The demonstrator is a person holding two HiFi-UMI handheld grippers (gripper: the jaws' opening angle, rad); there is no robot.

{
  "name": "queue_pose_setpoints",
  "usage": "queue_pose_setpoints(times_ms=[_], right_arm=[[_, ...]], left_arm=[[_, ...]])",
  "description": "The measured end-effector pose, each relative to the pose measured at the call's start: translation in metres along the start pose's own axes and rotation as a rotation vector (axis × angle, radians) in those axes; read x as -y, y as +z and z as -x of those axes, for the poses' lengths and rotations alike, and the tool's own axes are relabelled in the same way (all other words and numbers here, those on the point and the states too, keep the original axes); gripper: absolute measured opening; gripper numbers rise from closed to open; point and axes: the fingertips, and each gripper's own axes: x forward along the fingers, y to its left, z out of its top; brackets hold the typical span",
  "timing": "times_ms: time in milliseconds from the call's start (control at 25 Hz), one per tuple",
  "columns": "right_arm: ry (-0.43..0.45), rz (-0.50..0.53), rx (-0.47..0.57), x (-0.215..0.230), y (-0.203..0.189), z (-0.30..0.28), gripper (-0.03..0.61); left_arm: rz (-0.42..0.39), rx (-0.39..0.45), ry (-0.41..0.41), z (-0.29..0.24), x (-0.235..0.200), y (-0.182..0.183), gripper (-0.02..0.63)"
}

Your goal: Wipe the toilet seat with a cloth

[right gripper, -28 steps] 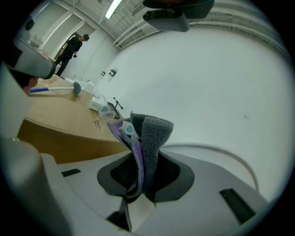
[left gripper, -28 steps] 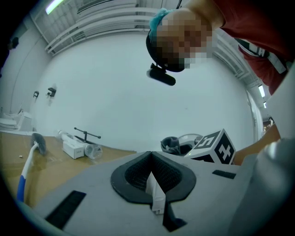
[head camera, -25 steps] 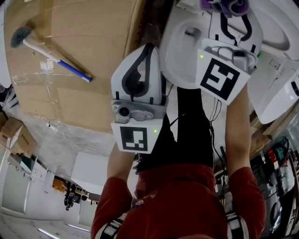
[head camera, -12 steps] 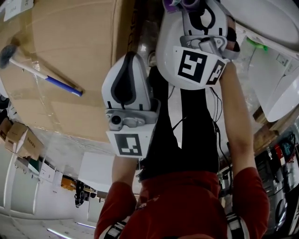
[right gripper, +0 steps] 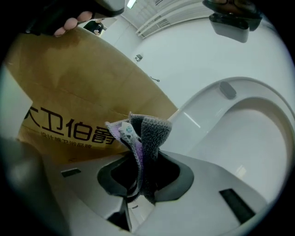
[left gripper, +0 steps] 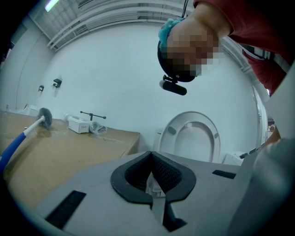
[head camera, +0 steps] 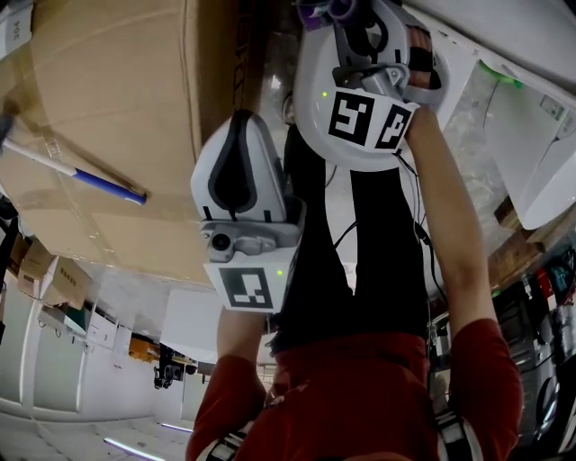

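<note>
My right gripper [right gripper: 140, 161] is shut on a grey and purple cloth [right gripper: 144, 133] that sticks up out of its jaws. Just past it curves the white toilet seat [right gripper: 244, 115], raised, with a rubber bumper on it. In the head view this right gripper [head camera: 346, 13] is at the top edge with a bit of the purple cloth [head camera: 317, 11] showing. My left gripper [left gripper: 151, 159] is shut with nothing in its jaws, and the toilet [left gripper: 193, 138] stands some way ahead of it. In the head view the left gripper [head camera: 243, 117] hangs beside the right one, at the box's edge.
A large cardboard box [head camera: 108, 99] stands left of the toilet, printed on its side [right gripper: 69, 129]. A toilet brush with a blue and white handle [head camera: 81, 176] lies on it, beside a small white carton [left gripper: 78, 125]. Cables and clutter lie at the right [head camera: 531, 297].
Both grippers have sunk; the right one, with the cloth, came down further and shifted left in the head view, now close to the seat. The left one moved less.
</note>
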Motion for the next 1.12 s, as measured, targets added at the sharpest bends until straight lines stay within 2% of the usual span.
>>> queue_pose_setpoints(times_ms=[240,480,800,1120], right_arm=[[0.032,-0.047,0.018,-0.011,-0.014,0.001,0.080],[0.095,-0.173,-0.089,-0.030,-0.060,-0.018,0.080],[0.088,-0.274,-0.162,-0.024,-0.103,-0.007,0.080],[0.012,-0.354,-0.321,0.008,-0.187,0.027,0.080]], left_arm=[[-0.020,-0.022,-0.024,-0.008,0.012,-0.007,0.014],[-0.044,-0.043,-0.043,-0.012,0.023,-0.012,0.014],[-0.066,-0.074,-0.080,-0.021,0.042,-0.021,0.014],[-0.089,-0.090,-0.160,-0.037,0.083,-0.026,0.014]])
